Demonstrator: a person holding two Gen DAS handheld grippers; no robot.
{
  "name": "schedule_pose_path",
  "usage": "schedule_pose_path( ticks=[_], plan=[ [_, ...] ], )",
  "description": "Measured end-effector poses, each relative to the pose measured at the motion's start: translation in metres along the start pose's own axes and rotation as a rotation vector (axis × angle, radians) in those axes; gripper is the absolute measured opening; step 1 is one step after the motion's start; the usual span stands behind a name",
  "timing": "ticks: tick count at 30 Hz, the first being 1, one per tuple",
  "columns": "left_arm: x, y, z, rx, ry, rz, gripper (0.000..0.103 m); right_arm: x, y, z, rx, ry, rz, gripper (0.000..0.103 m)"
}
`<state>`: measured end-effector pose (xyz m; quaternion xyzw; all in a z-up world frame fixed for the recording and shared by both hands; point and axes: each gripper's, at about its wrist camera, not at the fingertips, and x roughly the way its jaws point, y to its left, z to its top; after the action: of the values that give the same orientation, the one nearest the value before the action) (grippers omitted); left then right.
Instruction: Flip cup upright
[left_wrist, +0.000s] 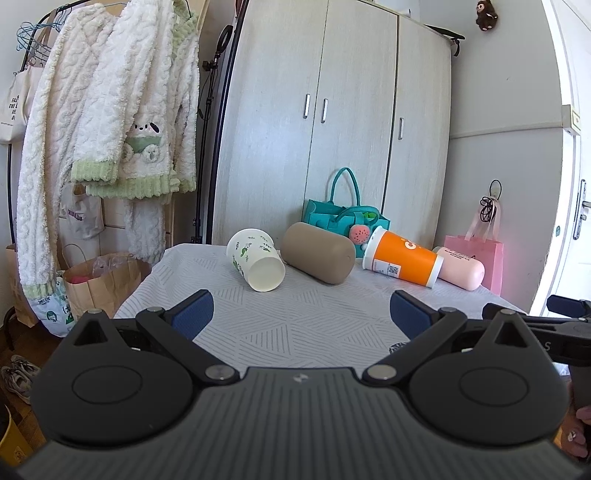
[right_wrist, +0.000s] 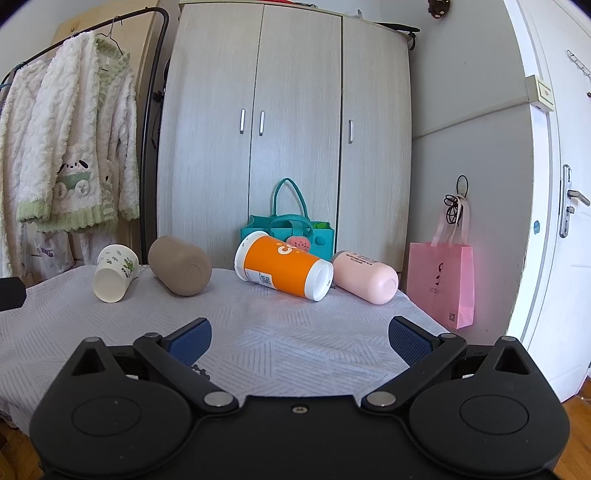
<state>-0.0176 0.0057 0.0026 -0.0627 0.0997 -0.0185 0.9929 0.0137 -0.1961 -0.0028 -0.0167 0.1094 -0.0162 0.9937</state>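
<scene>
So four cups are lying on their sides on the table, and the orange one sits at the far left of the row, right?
Not quite: all four lie on their sides, but the white paper cup is at the far left. The orange cup lies third along, between the brown cup and pink cup, as the right wrist view shows.

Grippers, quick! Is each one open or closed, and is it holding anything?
Left gripper: open, fingers spread wide, holding nothing.
Right gripper: open, fingers spread wide, holding nothing.

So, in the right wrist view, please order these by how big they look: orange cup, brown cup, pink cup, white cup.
1. orange cup
2. brown cup and pink cup, too alike to rank
3. white cup

All lie at similar depth, so nearness hardly matters.
</scene>
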Motion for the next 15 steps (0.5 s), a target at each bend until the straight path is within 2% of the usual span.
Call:
schedule_pose_path(
  ticks=[15],
  plan=[
    [0.0007,0.0007,-0.001,-0.001,0.003,0.0,0.103,0.0024,0.0007,-0.0017,-0.002,0.012,0.001,0.103]
  ],
)
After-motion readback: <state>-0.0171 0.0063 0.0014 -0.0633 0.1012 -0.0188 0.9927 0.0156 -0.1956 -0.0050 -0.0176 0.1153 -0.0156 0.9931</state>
